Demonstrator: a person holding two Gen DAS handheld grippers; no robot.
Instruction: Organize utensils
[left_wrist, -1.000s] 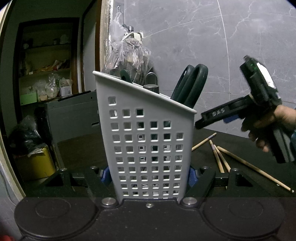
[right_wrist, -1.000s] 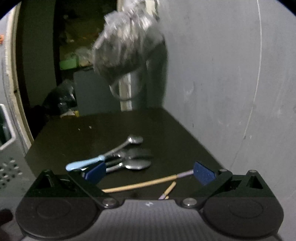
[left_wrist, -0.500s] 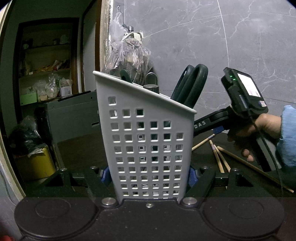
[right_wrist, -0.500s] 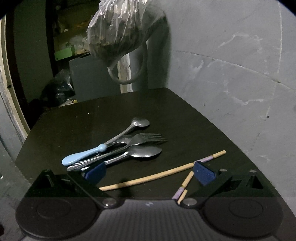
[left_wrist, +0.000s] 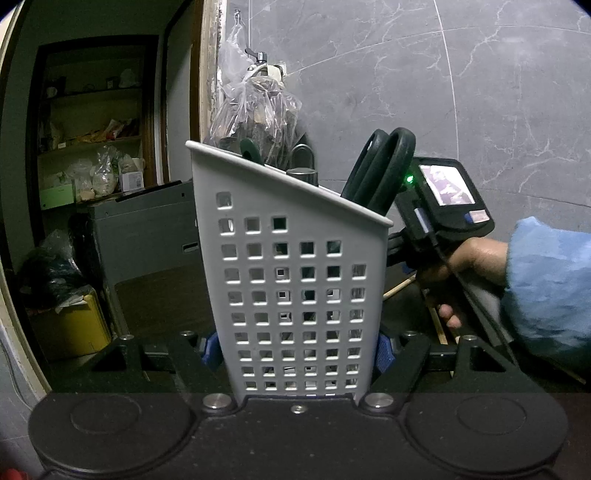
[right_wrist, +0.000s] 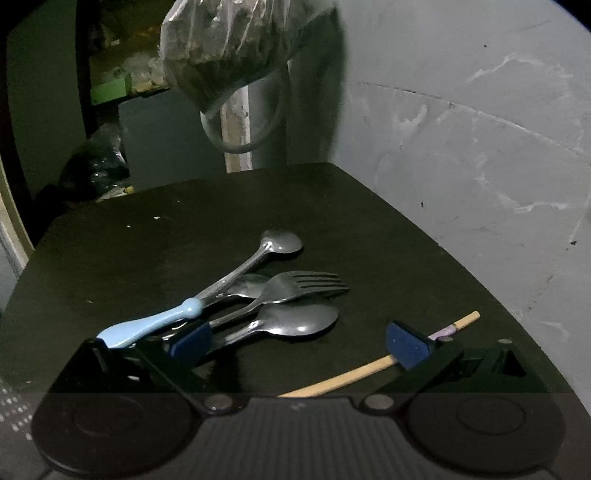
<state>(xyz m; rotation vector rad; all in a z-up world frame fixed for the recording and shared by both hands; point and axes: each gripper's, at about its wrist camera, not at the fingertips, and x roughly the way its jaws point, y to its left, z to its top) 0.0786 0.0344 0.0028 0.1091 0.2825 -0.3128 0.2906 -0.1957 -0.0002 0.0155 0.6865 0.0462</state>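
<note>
Left gripper clamps caddy steady; right gripper open, near spoons, likely next pick.

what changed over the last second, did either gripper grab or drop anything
Nothing was grabbed or dropped. The right hand-held gripper came lower and closer to the cutlery pile; its jaws are open and empty, straddling the spoon and a chopstick. In the left view it slid in behind the white caddy. The left hand-held gripper stayed clamped on the caddy, and the utensils did not move.
</note>
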